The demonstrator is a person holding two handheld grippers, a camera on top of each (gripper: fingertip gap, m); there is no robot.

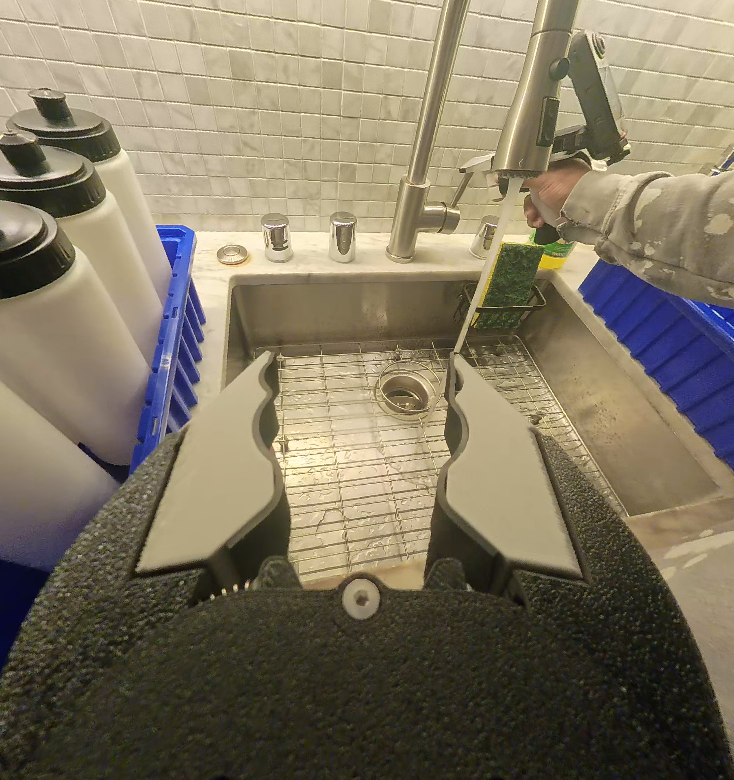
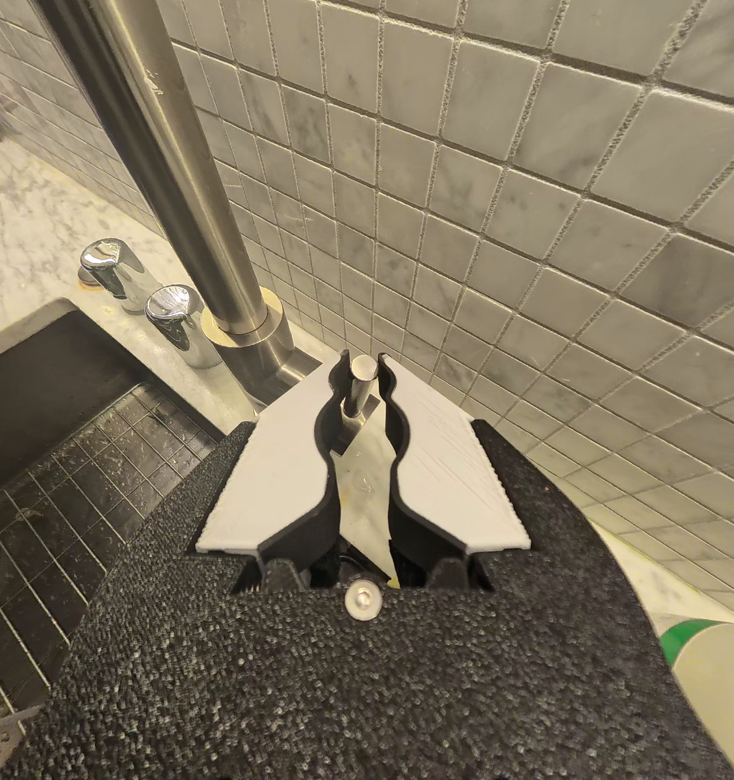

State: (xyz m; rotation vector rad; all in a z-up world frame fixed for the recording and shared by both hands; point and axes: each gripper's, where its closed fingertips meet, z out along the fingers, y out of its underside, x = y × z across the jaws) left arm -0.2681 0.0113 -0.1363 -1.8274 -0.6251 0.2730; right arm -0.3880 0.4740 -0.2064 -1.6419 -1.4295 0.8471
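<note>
Marble-tiled sink (image 1: pixel 247 295) nook; left hand-held gripper (image 1: pixel 361 363) spread empty, right hand-held gripper (image 2: pixel 363 365) clenched on faucet lever (image 2: pixel 359 386).

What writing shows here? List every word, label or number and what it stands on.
Label on the yellow bottle behind the sponge: printed, too blurred to read.
White squeeze bottles, blue crates, faucet lever: no writing visible.
</note>
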